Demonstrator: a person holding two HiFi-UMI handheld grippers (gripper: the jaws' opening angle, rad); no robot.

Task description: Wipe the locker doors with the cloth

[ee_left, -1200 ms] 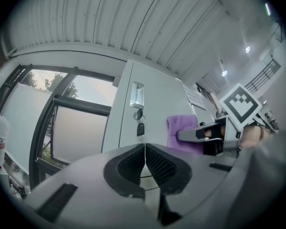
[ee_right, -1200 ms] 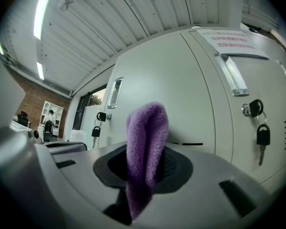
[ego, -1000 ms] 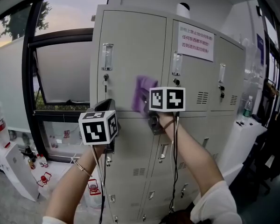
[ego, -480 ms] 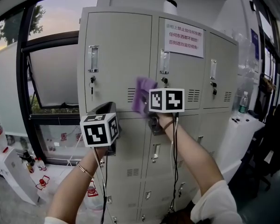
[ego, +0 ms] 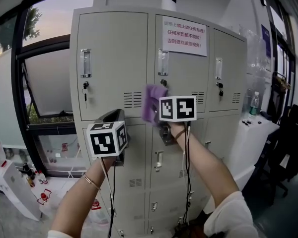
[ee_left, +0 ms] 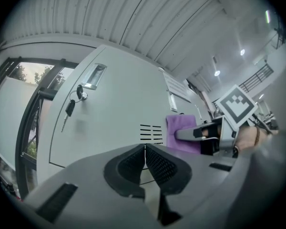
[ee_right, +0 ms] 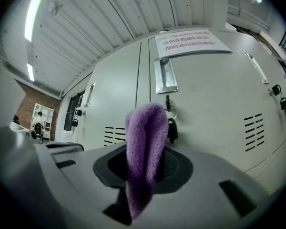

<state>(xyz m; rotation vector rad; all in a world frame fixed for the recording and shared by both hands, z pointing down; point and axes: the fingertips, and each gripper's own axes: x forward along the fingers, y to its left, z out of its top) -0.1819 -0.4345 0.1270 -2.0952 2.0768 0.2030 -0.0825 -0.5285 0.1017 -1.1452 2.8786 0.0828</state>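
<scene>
Grey lockers [ego: 114, 58] beside a window [ego: 44, 78] fill the view. The right arm is raised, right tongs [ee_right: 143, 163] clamped on the purple cloth [ego: 152, 103] at the seam between the left and middle upper doors. A second ago it lay on the left door. Left tongs [ee_left: 144, 159], closed and empty, hover lower. In the head view, the right tongs' tips are hidden.

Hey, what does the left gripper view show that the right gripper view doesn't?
Only the left gripper view: the left gripper, tongs shut on nothing, and the right gripper from the side with its marker cube. Only the right gripper view: the purple cloth pinched between the right tongs, seen head-on, and the right-hand door's keys. Both: the cloth, the left door's vent slots and the paper notice.
</scene>
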